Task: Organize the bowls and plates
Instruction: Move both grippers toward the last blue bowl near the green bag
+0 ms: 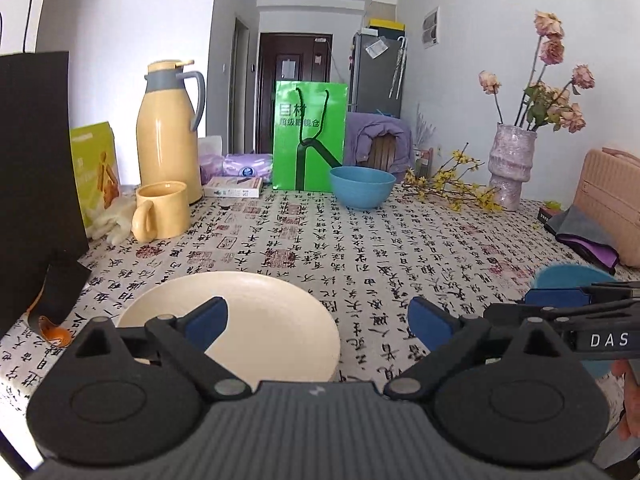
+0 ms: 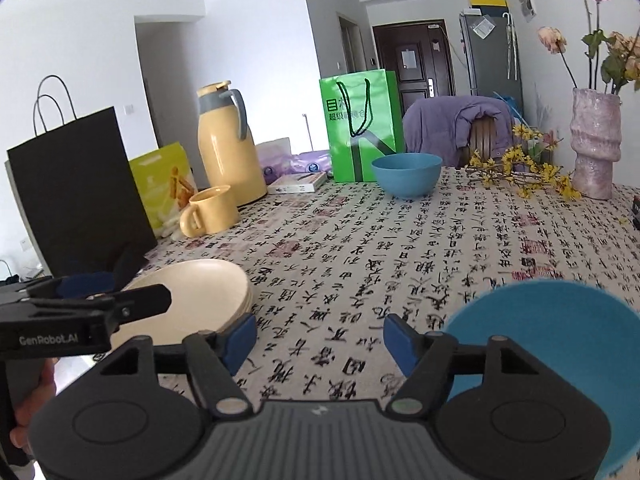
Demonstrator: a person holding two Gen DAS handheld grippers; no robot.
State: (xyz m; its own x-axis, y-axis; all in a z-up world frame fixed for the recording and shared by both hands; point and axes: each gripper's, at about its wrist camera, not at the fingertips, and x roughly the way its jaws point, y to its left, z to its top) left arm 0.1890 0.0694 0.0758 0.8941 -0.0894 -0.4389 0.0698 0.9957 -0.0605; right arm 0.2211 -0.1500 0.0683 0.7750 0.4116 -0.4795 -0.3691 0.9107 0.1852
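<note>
We held our left claw (image 1: 318,322) wide open over the cream plate (image 1: 256,320); our right claw (image 2: 320,340) gaped, empty, beside the blue plate (image 2: 560,336).

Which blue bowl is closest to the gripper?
The blue bowl beside the right gripper. The other blue bowl sits far back by the green bag.

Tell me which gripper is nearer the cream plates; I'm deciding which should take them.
Left. The left gripper hangs open right over the cream plates, one finger above them. The right gripper is open off to their side, by the blue plate.
</note>
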